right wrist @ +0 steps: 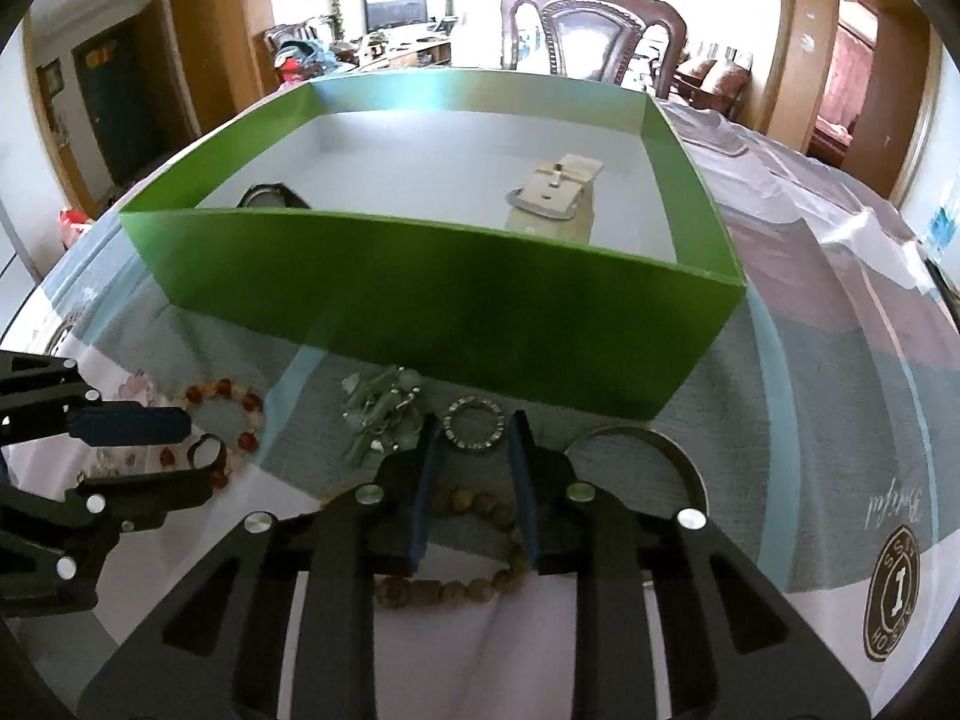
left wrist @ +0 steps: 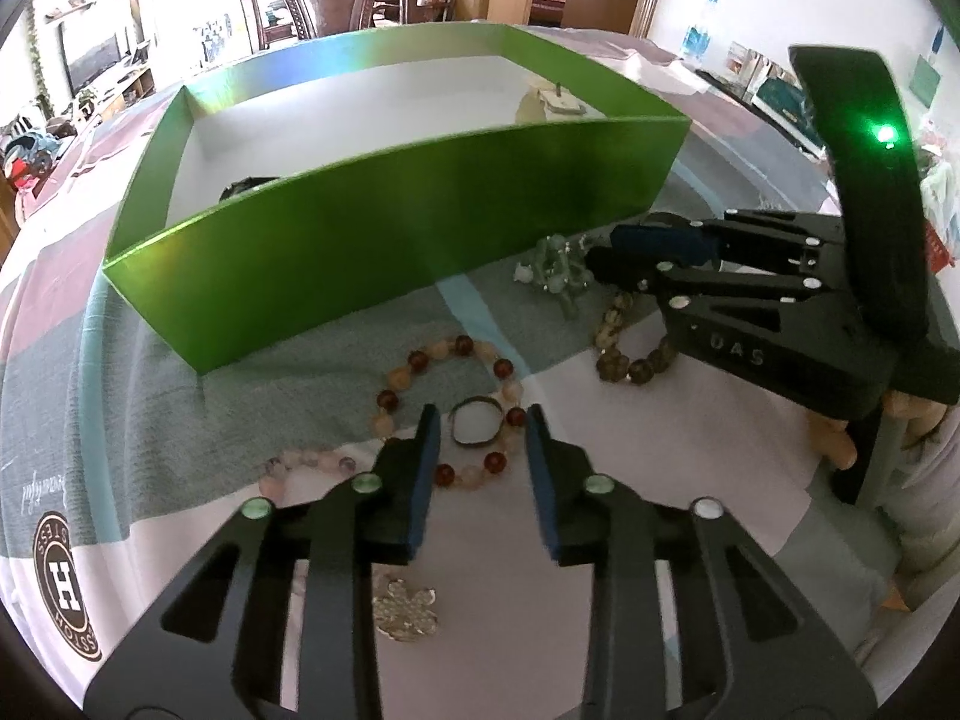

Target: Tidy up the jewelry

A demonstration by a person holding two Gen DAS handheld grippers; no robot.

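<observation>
The green box (right wrist: 420,294) stands open-topped on a patterned cloth (right wrist: 840,396) and serves as the reference point. Inside it, toward the right wall, lies a pale strap with a metal buckle (right wrist: 549,198); a dark round item (right wrist: 270,197) sits at its near-left corner, partly hidden by the wall.

In front of the box's near wall, on the cloth, lies the loose jewelry. A large plain metal bangle (right wrist: 660,444) rests off the near-right corner. A red and cream bead bracelet (left wrist: 450,408) lies before the left half, with a small dark ring (left wrist: 476,425) inside its loop. A brown bead bracelet (right wrist: 474,546) lies further out. A pale green charm cluster (right wrist: 384,414) sits just beside the wall, and a small silver ring (right wrist: 474,431) next to it.

The left gripper (left wrist: 480,426) stands narrowly parted about the dark ring; contact cannot be told. The right gripper (right wrist: 474,435) stands narrowly parted about the silver ring; pad contact cannot be told.
</observation>
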